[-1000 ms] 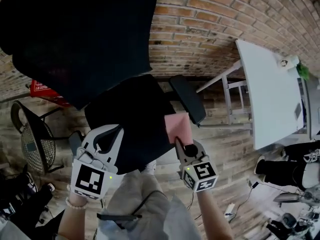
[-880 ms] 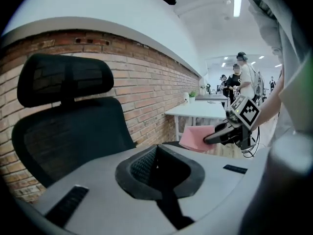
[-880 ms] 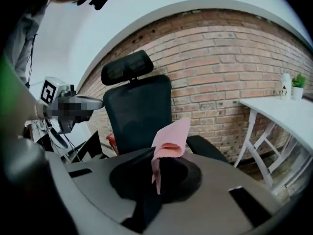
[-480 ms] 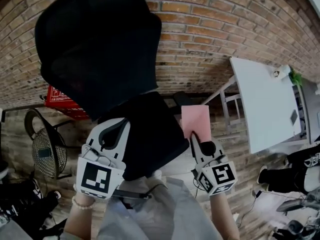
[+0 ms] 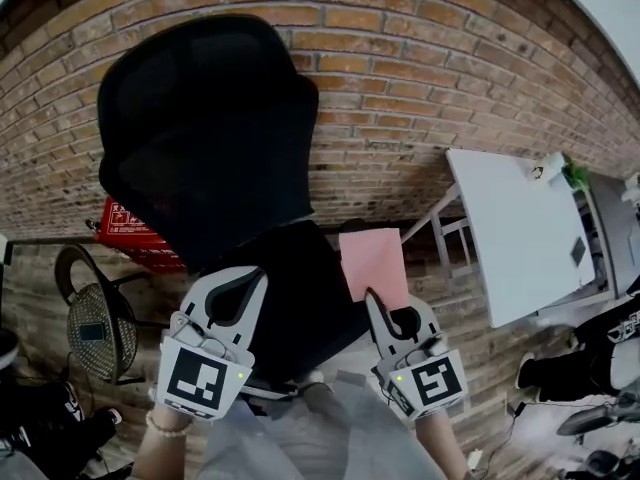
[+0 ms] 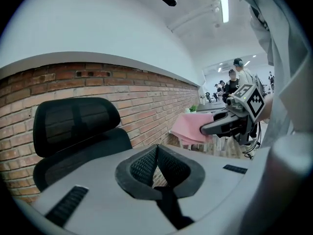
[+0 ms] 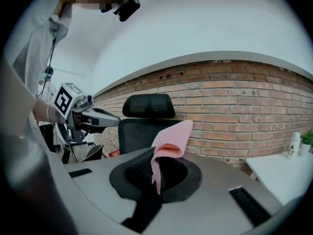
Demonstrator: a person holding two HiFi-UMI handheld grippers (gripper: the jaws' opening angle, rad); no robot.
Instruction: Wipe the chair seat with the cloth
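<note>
A black office chair stands against the brick wall, its backrest [image 5: 200, 138] upright and its seat [image 5: 290, 298] below. My right gripper [image 5: 372, 296] is shut on a pink cloth [image 5: 373, 261], holding it up in the air by the seat's right edge. In the right gripper view the cloth [image 7: 168, 148] is pinched between the jaws and flops upward, with the chair [image 7: 146, 116] beyond it. My left gripper [image 5: 240, 276] hovers over the seat's front left, shut and empty, its pads [image 6: 156, 153] meeting. The left gripper view also shows the cloth [image 6: 193, 129] and the right gripper [image 6: 230, 124].
A brick wall [image 5: 400, 88] runs behind the chair. A white table [image 5: 520, 233] stands to the right, with a bottle [image 7: 295, 143] on it. A red crate [image 5: 135, 238] and a wire basket [image 5: 90, 313] sit to the left. People [image 6: 237, 77] stand far off.
The head view has tilted up, so more of the backrest and wall shows. Both grippers have stayed side by side over the seat front, the right one keeping its hold on the cloth.
</note>
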